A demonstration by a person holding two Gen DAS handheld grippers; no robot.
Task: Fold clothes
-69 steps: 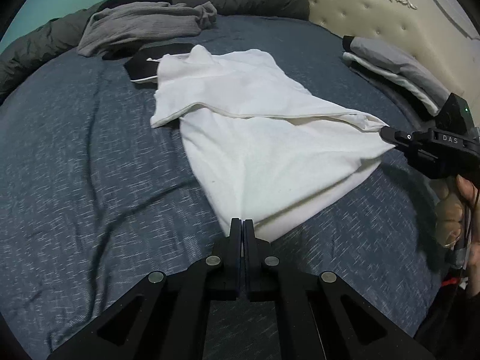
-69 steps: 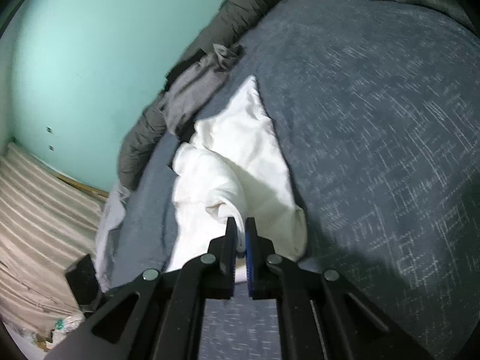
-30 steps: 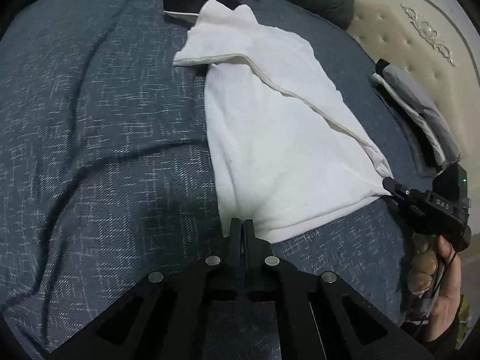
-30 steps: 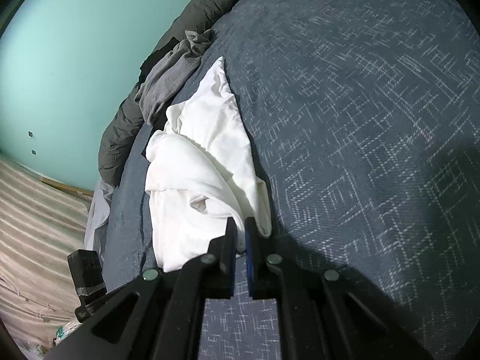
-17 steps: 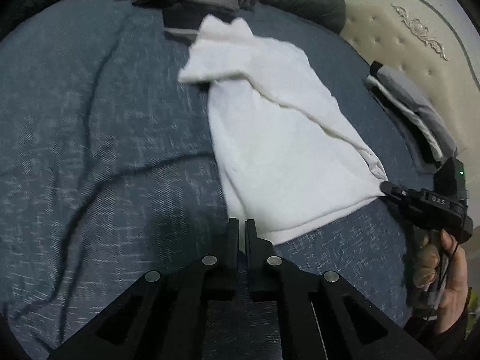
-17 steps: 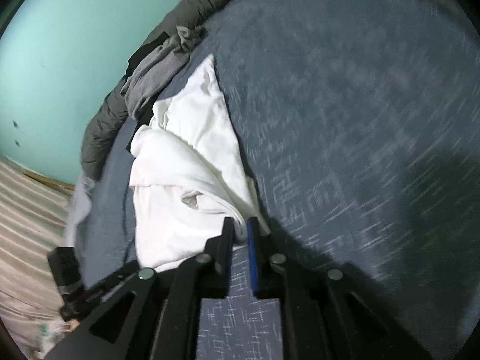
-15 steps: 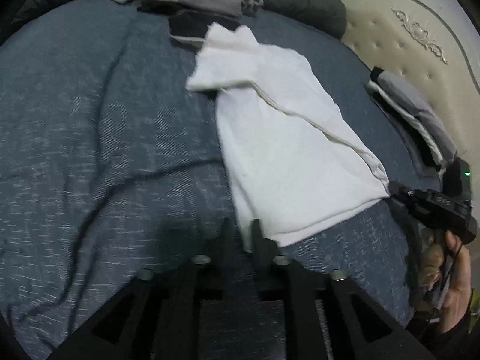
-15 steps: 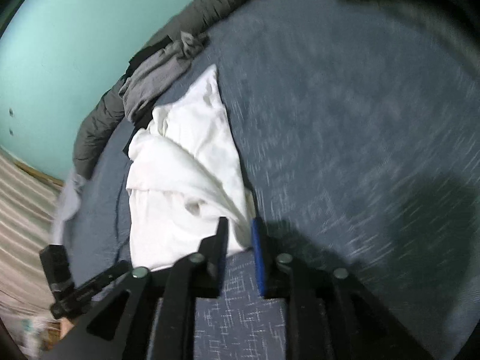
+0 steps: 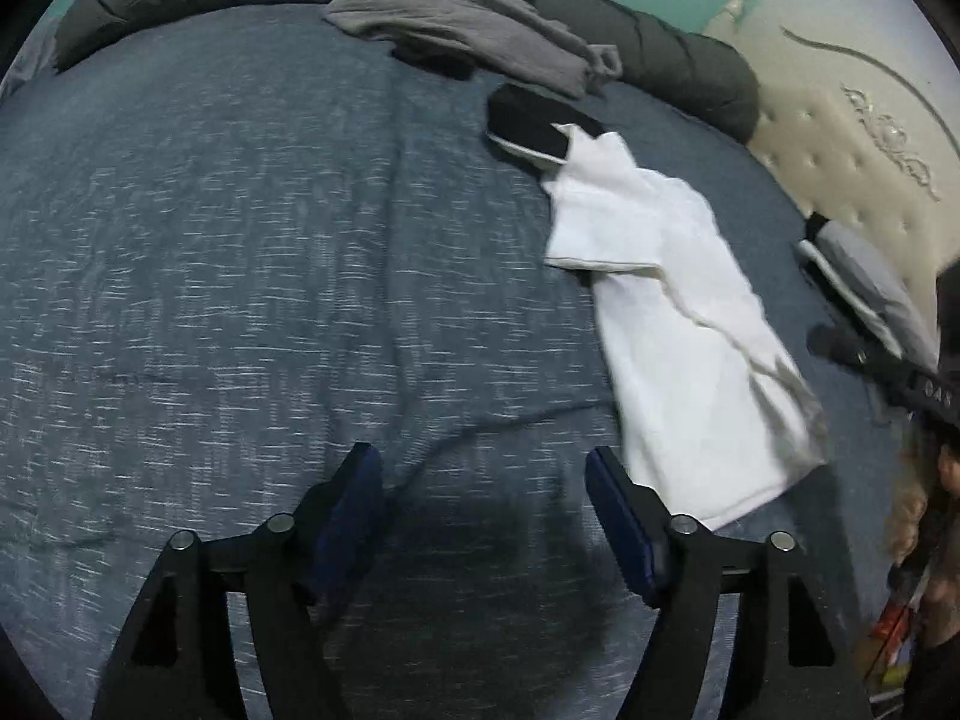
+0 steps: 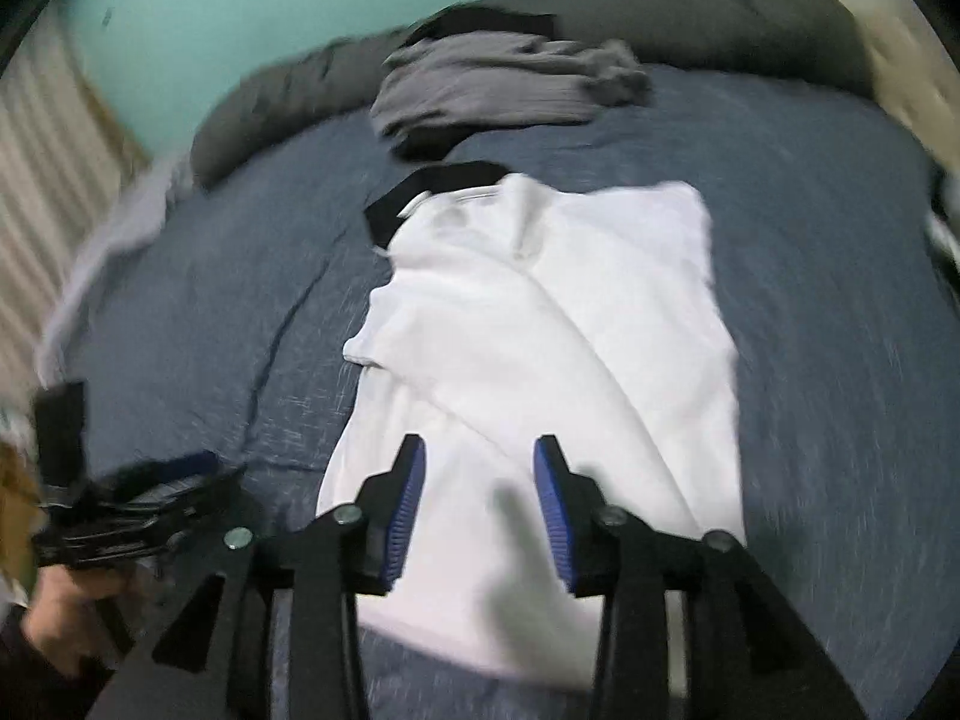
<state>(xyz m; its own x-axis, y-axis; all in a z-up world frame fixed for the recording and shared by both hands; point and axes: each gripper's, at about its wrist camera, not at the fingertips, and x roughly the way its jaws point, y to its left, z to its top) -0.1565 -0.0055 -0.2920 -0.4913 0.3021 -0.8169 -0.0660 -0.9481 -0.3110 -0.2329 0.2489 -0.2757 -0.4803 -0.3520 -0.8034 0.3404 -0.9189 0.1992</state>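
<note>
Lying folded lengthwise, the white shirt [image 10: 540,330] looks rumpled.

The bedspread [image 9: 228,252] is dark blue, flecked with short white dashes. On it lies a plain white shirt [image 10: 540,324], beside a black garment [image 9: 531,123] edged with a thin white line. A grey ribbed garment [image 10: 498,90] lies against a dark olive-grey quilt [image 9: 678,60]. The wall [image 10: 252,6] is turquoise, the tufted headboard [image 9: 840,138] cream. Both grippers are black with blue pads [image 10: 409,510].
</note>
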